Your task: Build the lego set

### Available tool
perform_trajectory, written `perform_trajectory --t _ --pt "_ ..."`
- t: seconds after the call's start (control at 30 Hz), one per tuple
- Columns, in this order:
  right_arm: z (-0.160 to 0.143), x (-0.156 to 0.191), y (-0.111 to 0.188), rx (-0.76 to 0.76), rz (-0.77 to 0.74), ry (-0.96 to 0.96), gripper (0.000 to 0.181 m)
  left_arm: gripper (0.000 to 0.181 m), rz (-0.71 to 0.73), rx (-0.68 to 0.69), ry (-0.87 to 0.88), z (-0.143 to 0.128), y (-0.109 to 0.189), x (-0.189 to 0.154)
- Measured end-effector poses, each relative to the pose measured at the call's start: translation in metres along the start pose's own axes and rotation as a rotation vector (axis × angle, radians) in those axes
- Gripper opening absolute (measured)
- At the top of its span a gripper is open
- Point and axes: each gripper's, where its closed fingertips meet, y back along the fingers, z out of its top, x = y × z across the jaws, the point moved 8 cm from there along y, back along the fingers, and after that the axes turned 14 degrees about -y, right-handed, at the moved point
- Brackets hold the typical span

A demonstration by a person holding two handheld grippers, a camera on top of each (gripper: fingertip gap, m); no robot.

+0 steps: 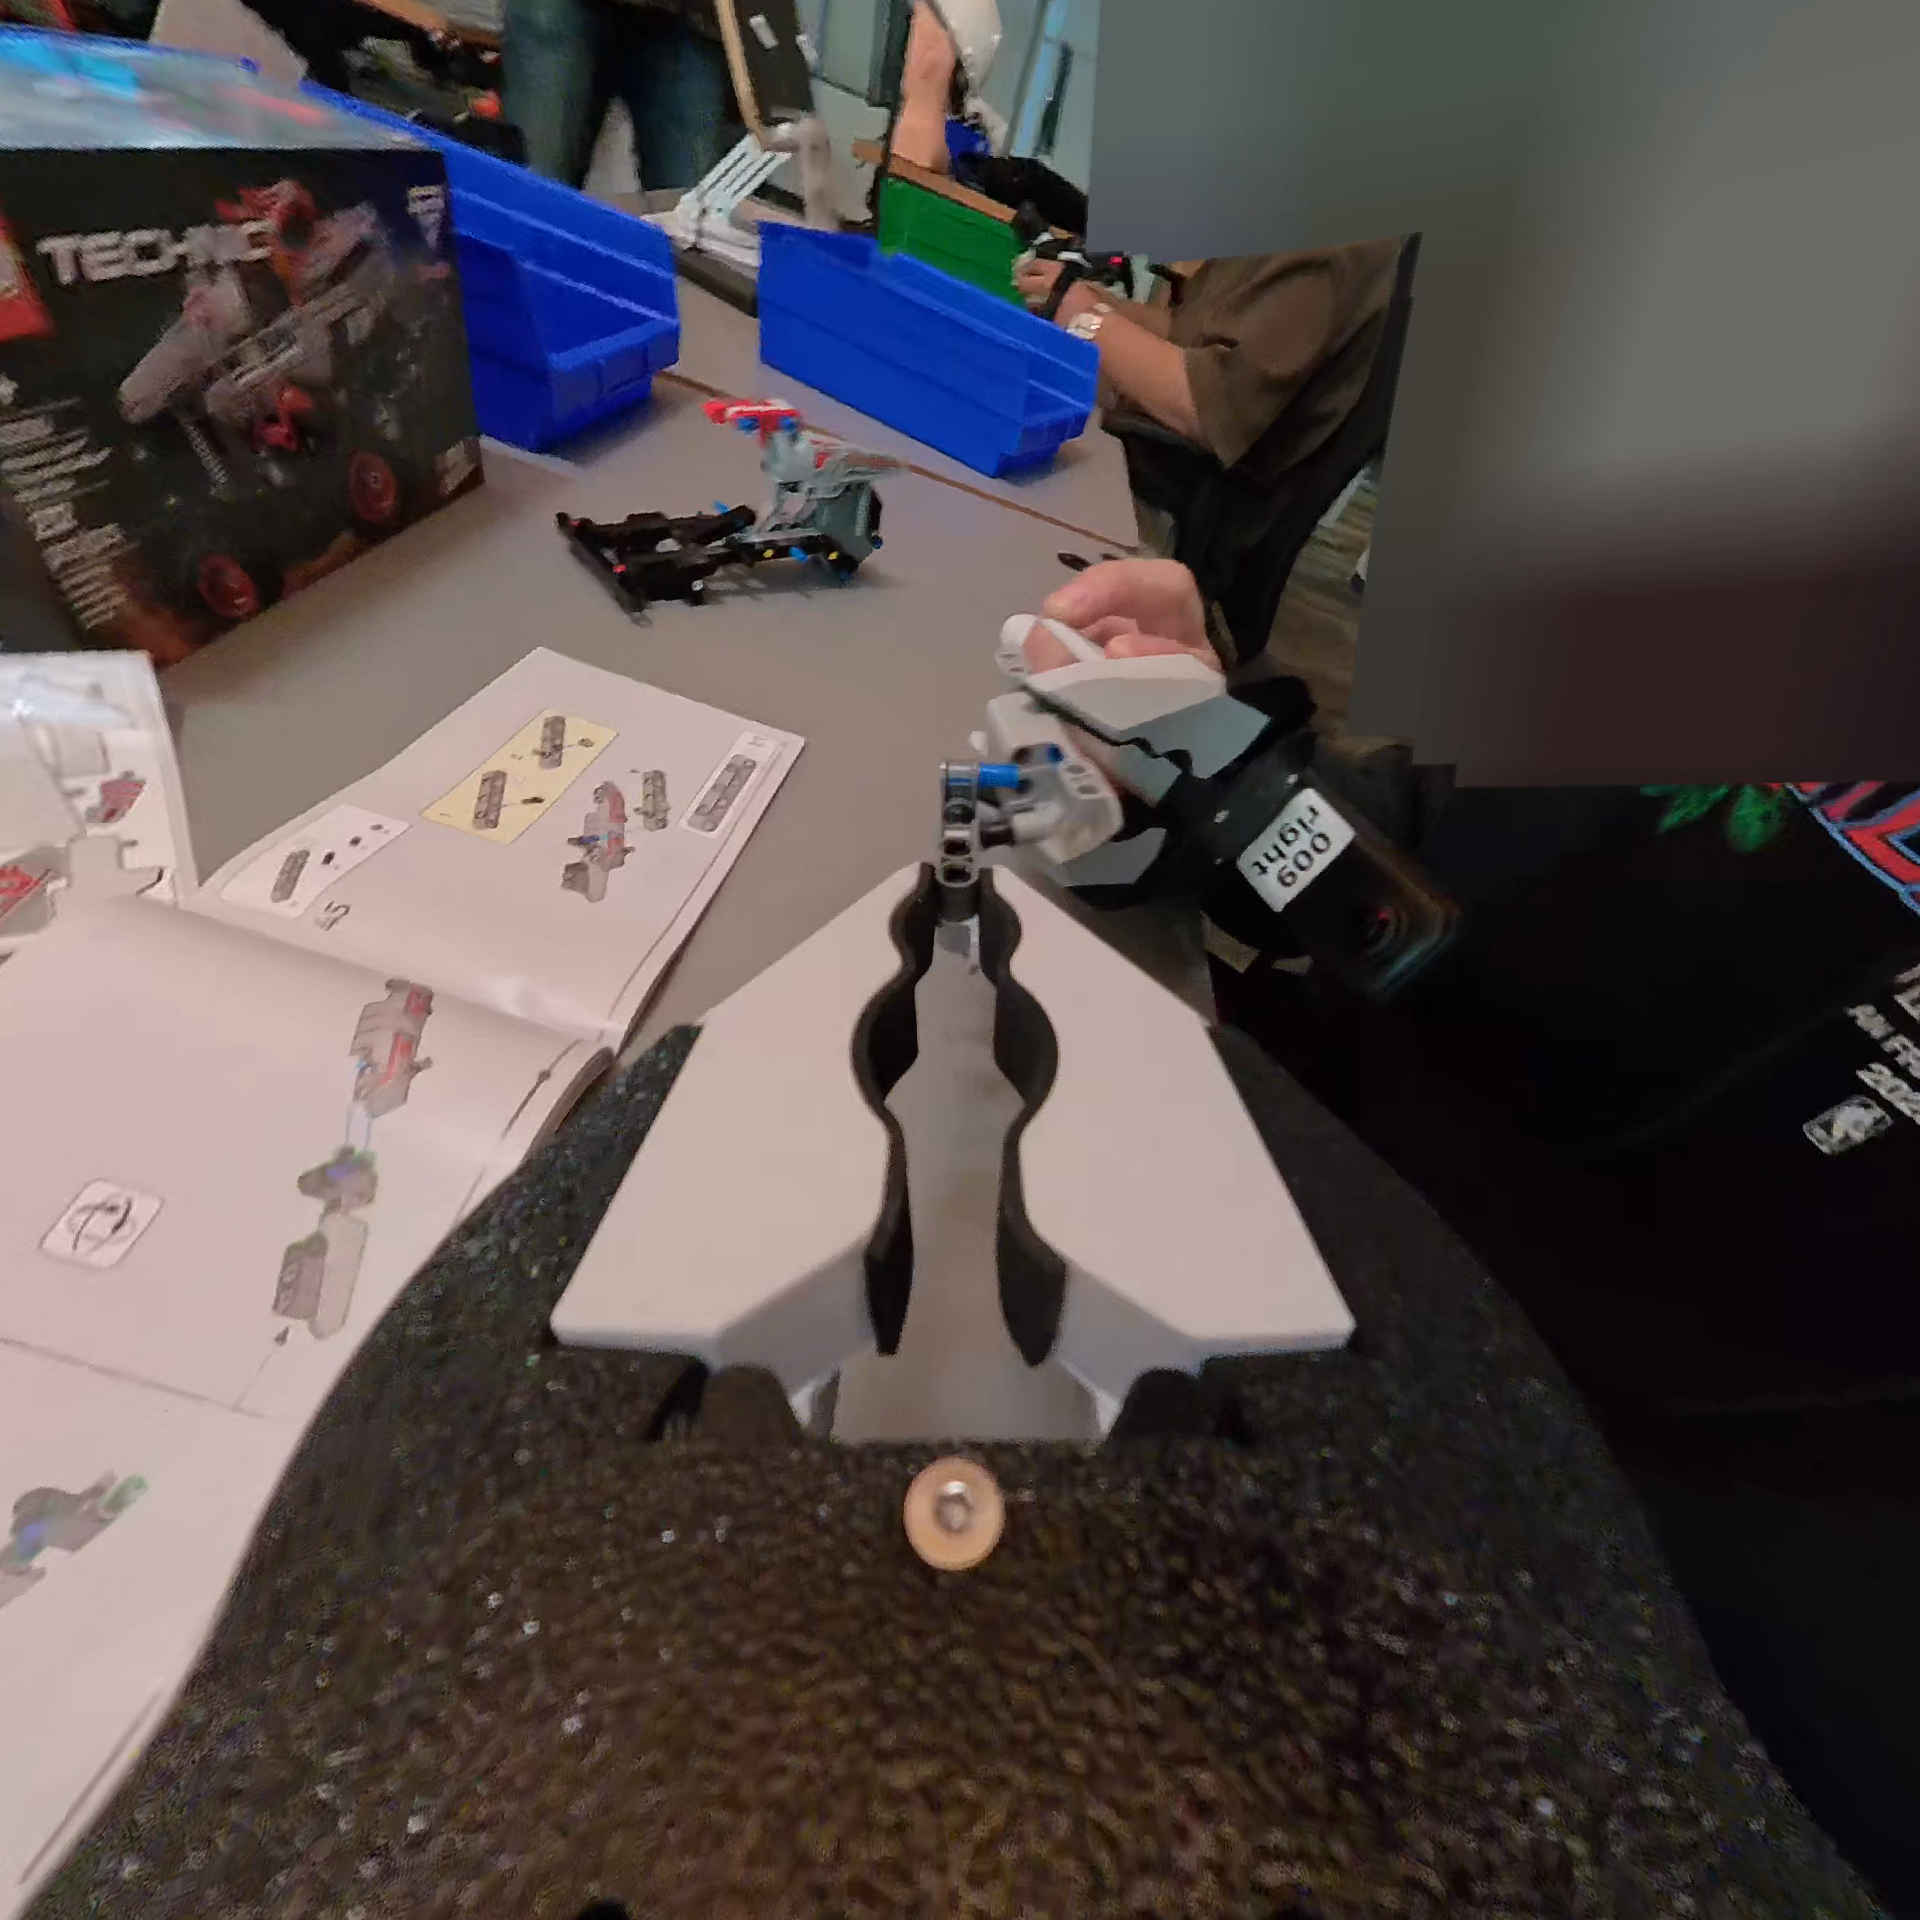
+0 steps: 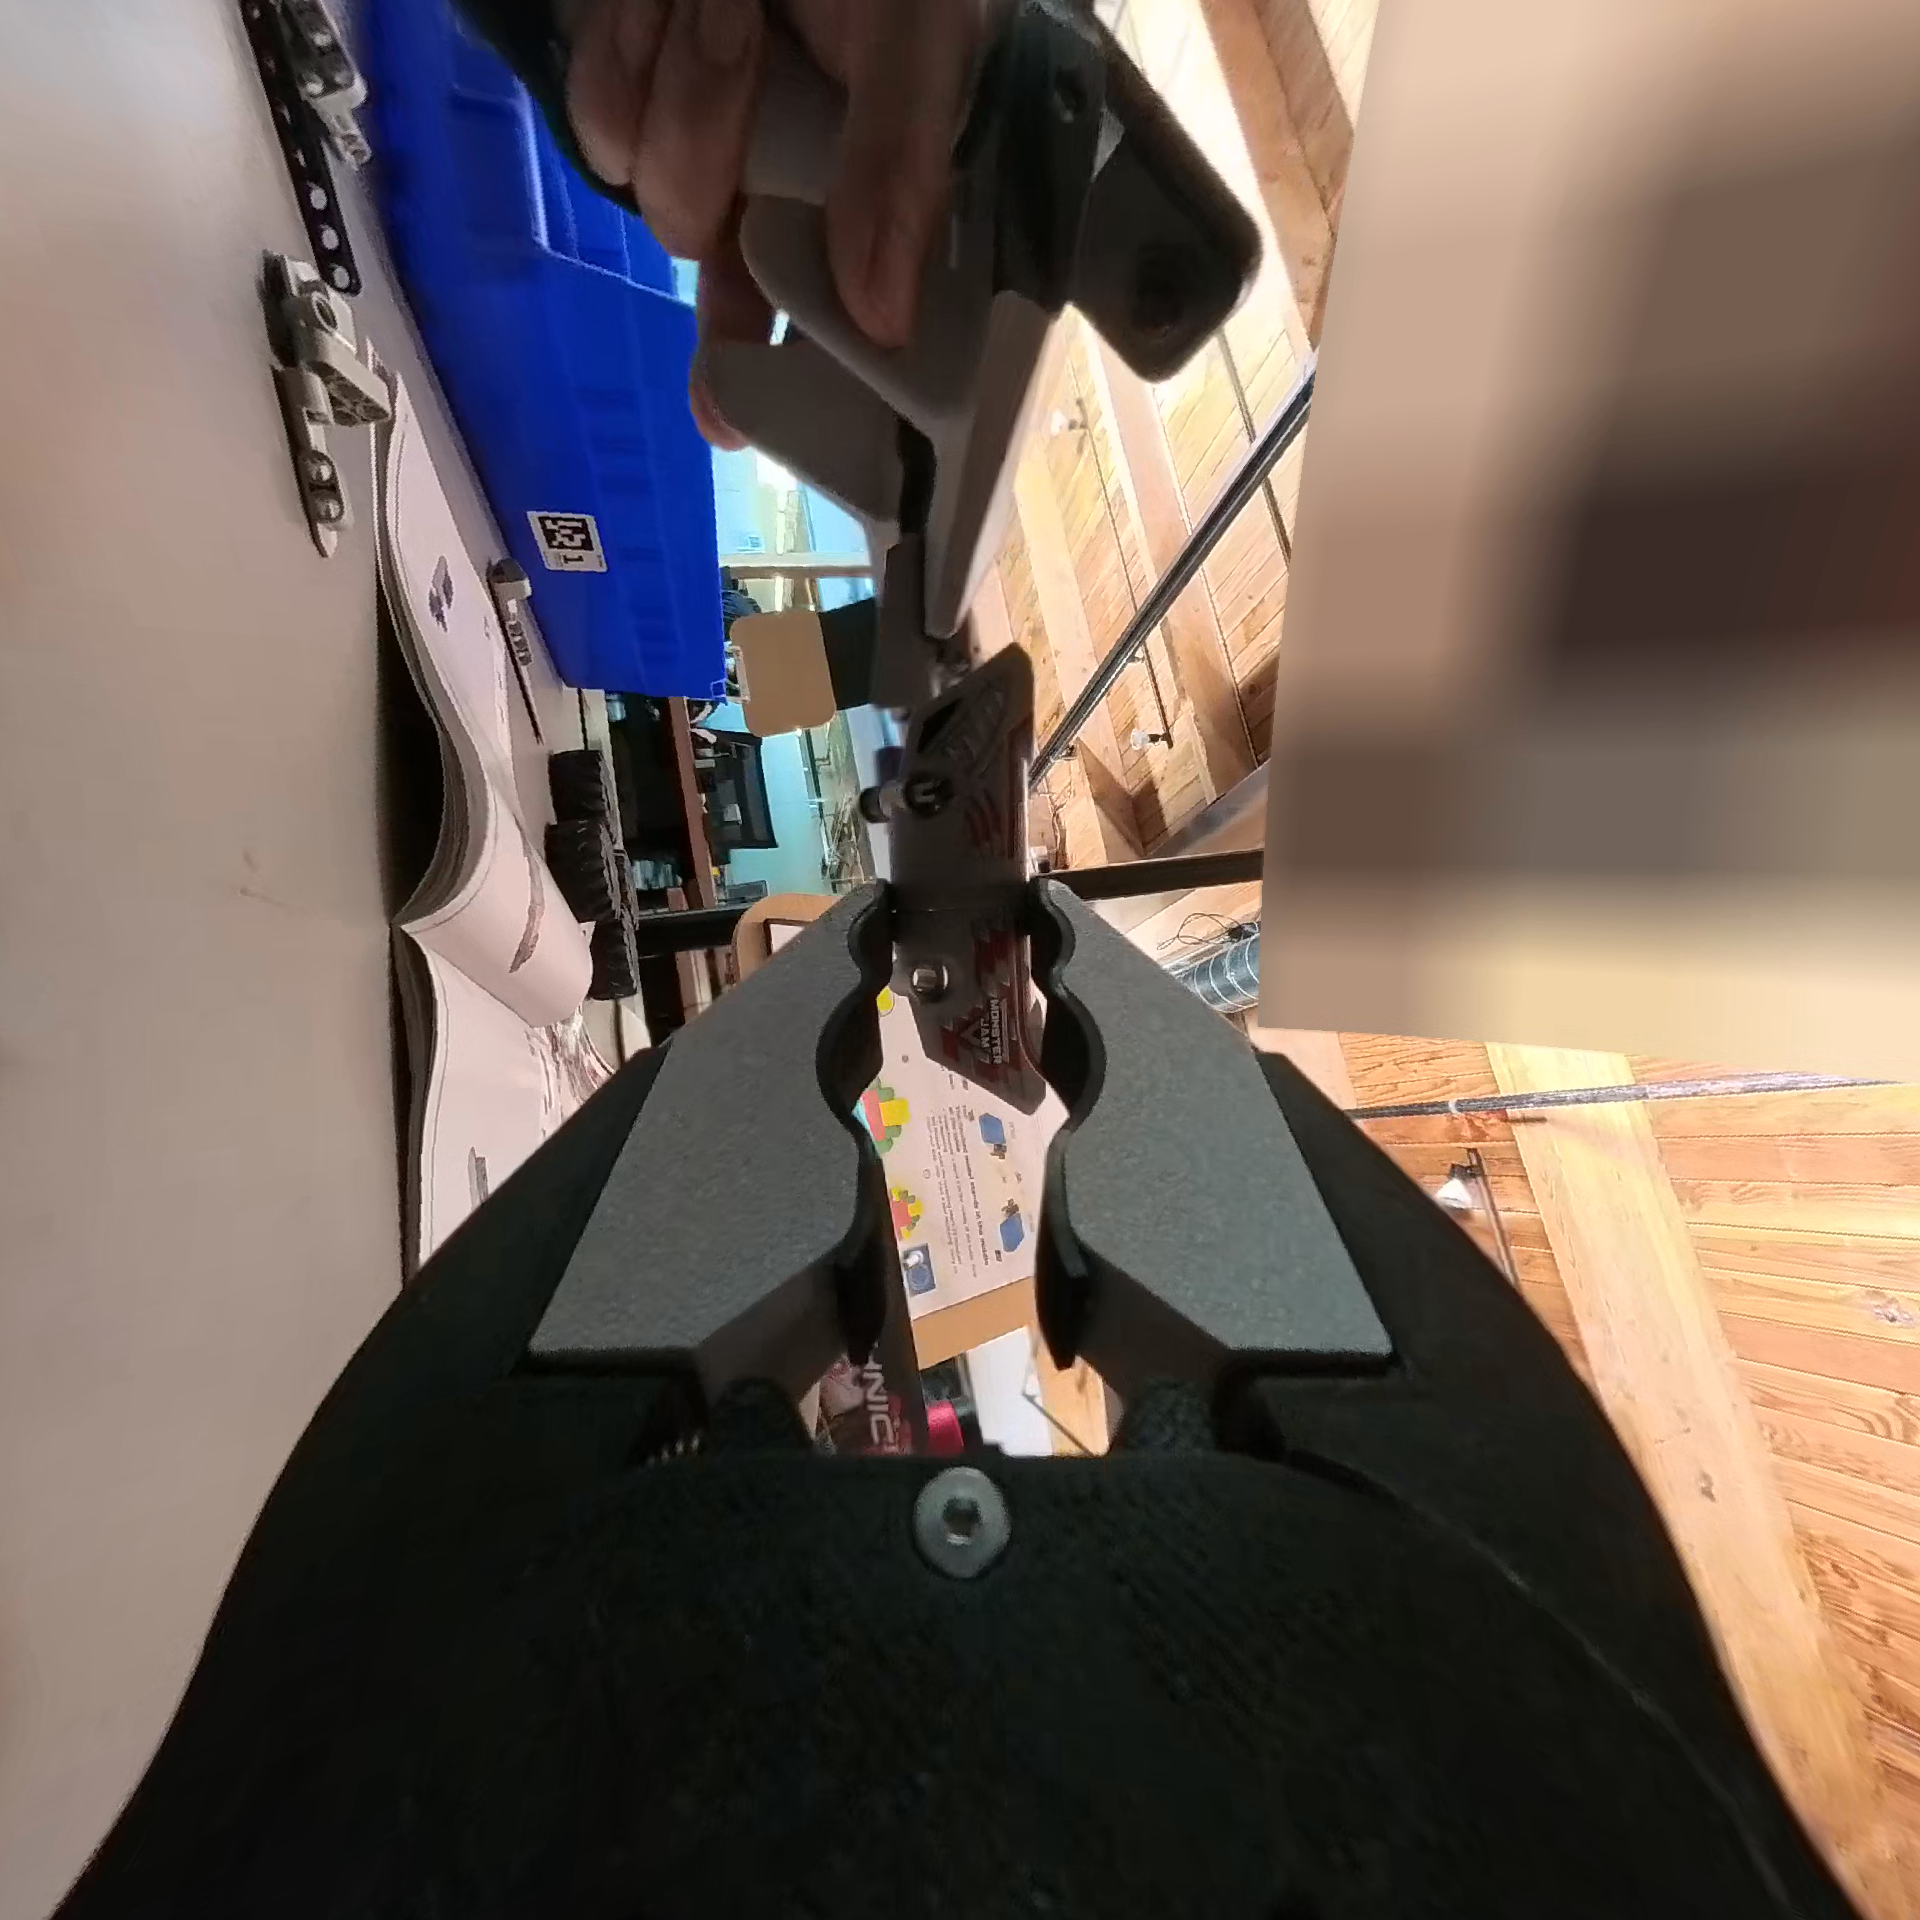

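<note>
In the left wrist view my left gripper (image 1: 956, 902) is shut on a small dark grey lego beam (image 1: 954, 847) that stands up from its tips. My right gripper (image 1: 1049, 821) comes in from the right, held by a hand, and grips a light grey lego sub-assembly (image 1: 1039, 795) with a blue pin (image 1: 1000, 774); beam and sub-assembly touch. In the right wrist view my right gripper (image 2: 961, 920) is shut on that sub-assembly, a grey panel with a red sticker (image 2: 966, 966). The left gripper (image 2: 914, 644) meets it from above. A partly built model (image 1: 727, 525) lies on the grey table (image 1: 436, 634).
An open instruction booklet (image 1: 499, 831) lies at the left, the set's box (image 1: 229, 395) behind it. Two blue bins (image 1: 561, 301) (image 1: 914, 343) stand at the back. Loose lego parts (image 2: 312, 364) and black tyres (image 2: 592, 831) lie on the table. People are at the far side.
</note>
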Motion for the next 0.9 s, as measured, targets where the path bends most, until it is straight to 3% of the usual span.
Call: perform_trajectory --t 0.3,0.9 --pt "-0.007 -0.009 0.002 -0.021 -0.011 -0.169 0.024 0.005 -0.033 -0.078 0.150 0.008 -0.002 -0.003" --pt "-0.025 -0.004 -0.002 -0.012 0.151 -0.407 0.024 0.005 0.028 0.011 0.334 0.006 -0.015 -0.007"
